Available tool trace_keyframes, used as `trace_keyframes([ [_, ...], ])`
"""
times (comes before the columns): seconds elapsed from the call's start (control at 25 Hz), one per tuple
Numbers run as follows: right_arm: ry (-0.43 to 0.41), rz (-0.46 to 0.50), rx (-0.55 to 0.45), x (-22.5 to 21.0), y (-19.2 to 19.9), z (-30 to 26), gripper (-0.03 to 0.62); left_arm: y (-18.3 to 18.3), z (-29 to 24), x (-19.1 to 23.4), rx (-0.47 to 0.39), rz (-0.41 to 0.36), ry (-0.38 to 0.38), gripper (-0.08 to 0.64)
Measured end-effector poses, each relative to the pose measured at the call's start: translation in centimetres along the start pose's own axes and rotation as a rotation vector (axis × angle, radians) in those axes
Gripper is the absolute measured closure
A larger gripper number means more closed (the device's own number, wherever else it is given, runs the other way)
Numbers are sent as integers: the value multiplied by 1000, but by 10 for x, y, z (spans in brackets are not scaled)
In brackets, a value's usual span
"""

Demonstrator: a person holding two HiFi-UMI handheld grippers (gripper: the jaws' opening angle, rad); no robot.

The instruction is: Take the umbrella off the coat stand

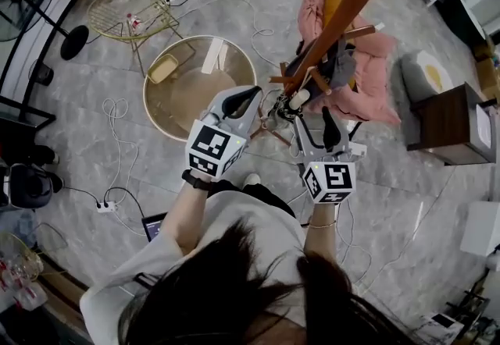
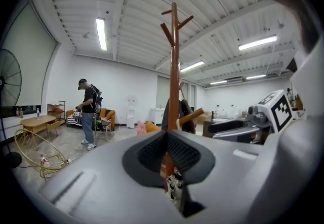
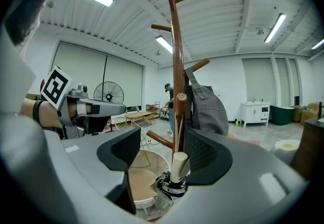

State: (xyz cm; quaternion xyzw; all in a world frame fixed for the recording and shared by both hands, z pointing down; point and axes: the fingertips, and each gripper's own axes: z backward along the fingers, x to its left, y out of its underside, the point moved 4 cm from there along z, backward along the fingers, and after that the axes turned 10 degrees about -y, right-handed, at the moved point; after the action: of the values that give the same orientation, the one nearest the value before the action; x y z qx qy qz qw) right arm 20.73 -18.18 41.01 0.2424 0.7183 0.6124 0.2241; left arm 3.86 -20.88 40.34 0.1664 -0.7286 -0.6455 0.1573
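Note:
The brown wooden coat stand (image 1: 351, 0) slants across the head view. A folded dark umbrella (image 1: 298, 100) with a cream handle hangs by a cord from one of its lower pegs. My right gripper (image 1: 314, 115) is open just below it. In the right gripper view the umbrella handle (image 3: 178, 167) stands between the spread jaws, close to the right one, untouched. My left gripper (image 1: 254, 94) is shut on nothing, to the left of the stand. In the left gripper view the pole (image 2: 174, 66) rises straight ahead beyond the left gripper (image 2: 169, 137).
A grey bag (image 3: 207, 106) and a pink coat (image 1: 367, 78) hang on the stand. A round glass table (image 1: 199, 82) stands just left of its base, a gold wire table (image 1: 129, 14) farther off. A dark cabinet (image 1: 449, 121) is at the right. Cables cross the floor. A person (image 2: 89, 111) stands far off.

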Motion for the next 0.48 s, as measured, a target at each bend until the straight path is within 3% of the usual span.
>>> trace_keyframes([
  [0.24, -55, 8, 18, -8, 5, -14, 339, 1, -1, 3, 3, 2, -56, 502],
  [0.48, -59, 4, 33, -12, 9, -23, 339, 2, -5, 5, 23, 0, -41, 502],
])
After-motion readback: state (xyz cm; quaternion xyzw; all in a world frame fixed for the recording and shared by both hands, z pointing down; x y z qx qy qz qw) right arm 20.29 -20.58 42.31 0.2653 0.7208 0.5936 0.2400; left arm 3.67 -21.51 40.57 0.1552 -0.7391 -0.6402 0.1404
